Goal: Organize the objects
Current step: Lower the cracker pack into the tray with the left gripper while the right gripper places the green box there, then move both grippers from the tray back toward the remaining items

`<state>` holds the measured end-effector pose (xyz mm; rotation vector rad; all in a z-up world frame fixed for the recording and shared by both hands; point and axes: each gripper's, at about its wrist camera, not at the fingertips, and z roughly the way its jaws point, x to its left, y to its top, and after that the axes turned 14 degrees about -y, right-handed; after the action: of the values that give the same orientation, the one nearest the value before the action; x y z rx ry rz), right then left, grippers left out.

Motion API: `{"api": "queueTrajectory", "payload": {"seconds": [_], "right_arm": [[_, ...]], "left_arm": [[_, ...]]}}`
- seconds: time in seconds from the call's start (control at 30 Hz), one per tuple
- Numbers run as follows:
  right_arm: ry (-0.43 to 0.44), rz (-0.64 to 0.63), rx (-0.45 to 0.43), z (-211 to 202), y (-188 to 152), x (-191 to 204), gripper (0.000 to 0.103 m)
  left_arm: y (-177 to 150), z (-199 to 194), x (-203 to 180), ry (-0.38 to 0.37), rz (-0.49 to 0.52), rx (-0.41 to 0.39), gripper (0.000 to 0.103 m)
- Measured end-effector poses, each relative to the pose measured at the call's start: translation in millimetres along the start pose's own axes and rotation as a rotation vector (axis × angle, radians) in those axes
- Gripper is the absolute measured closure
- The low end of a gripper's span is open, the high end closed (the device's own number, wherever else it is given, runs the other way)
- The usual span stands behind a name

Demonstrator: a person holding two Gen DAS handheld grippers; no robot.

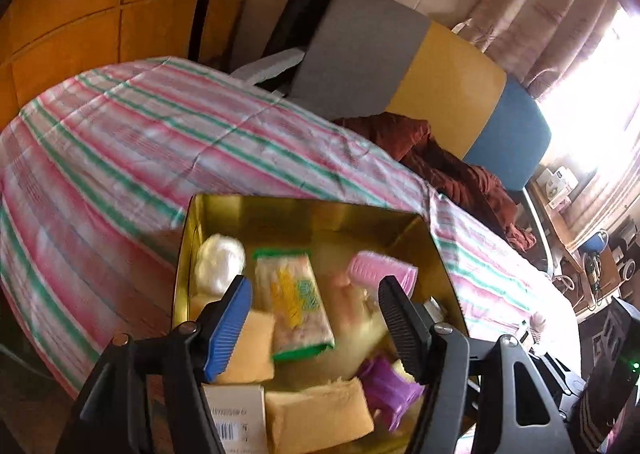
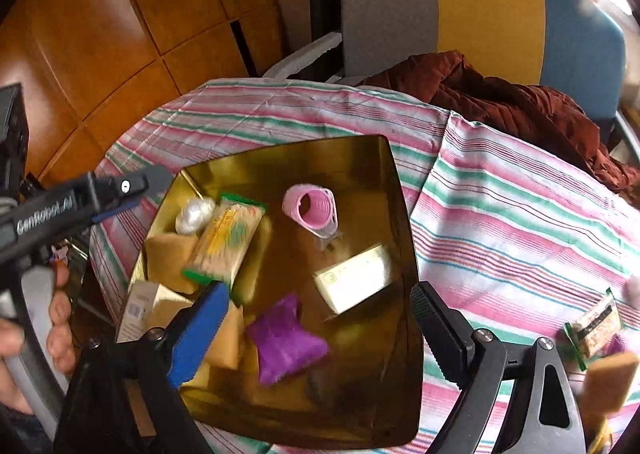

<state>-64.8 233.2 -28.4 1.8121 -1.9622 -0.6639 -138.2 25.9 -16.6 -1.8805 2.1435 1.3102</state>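
A gold metal tin [image 2: 304, 157] [image 1: 312, 209] sits on the striped tablecloth and holds several items: a pink roller [image 2: 310, 207] [image 1: 382, 270], a green-edged snack pack [image 2: 226, 242] [image 1: 294, 304], a white wad [image 2: 195, 215] [image 1: 219, 262], a purple pouch [image 2: 284, 338] [image 1: 390, 386], a white box [image 2: 354, 284] and yellow sponges [image 1: 320, 414]. My left gripper [image 1: 316, 330] is open and empty over the tin; it also shows at the left of the right wrist view [image 2: 116, 189]. My right gripper [image 2: 316, 338] is open and empty above the tin.
A snack pack [image 2: 596, 328] and a yellow sponge [image 2: 612, 382] lie on the cloth [image 2: 520, 221] at the right. A brown jacket [image 2: 520, 101] lies at the table's far edge before a grey, yellow and blue chair [image 2: 488, 9]. Wooden panels [image 2: 120, 21] stand at left.
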Motion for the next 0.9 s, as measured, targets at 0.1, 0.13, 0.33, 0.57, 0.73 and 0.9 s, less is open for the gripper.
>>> {"api": "queueTrajectory", "payload": {"seconds": [0.1,0.13,0.33,0.57,0.73,0.9], "right_arm": [[-0.007,-0.003,-0.009,-5.9,-7.2,1.3,0.009],[-0.005,0.0,-0.013,-8.7,-9.4,0.6,0.009],[-0.015,0.006,-0.041,-23.9,-21.8,1.9,0.004],[-0.069,-0.008,-0.085,-38.9,-36.6,8.4,0.001],[-0.122,-0.03,-0.116,-45.1,-43.5,10.7,0.0],[-0.162,-0.04,-0.158,-54.0,-48.6,7.9,0.0]], "left_arm": [[-13.7,-5.7,2.5,0.008,-0.001,0.003,0.036],[-18.2,-8.7,1.5,0.017,0.009,0.0,0.036],[-42.4,-25.8,-10.4,0.065,0.093,-0.015,0.036],[-61.3,-42.7,-26.3,0.12,0.19,-0.049,0.036],[-72.7,-46.0,-35.6,0.133,0.236,-0.047,0.036],[-81.0,-45.5,-43.3,0.129,0.267,-0.035,0.036]]}}
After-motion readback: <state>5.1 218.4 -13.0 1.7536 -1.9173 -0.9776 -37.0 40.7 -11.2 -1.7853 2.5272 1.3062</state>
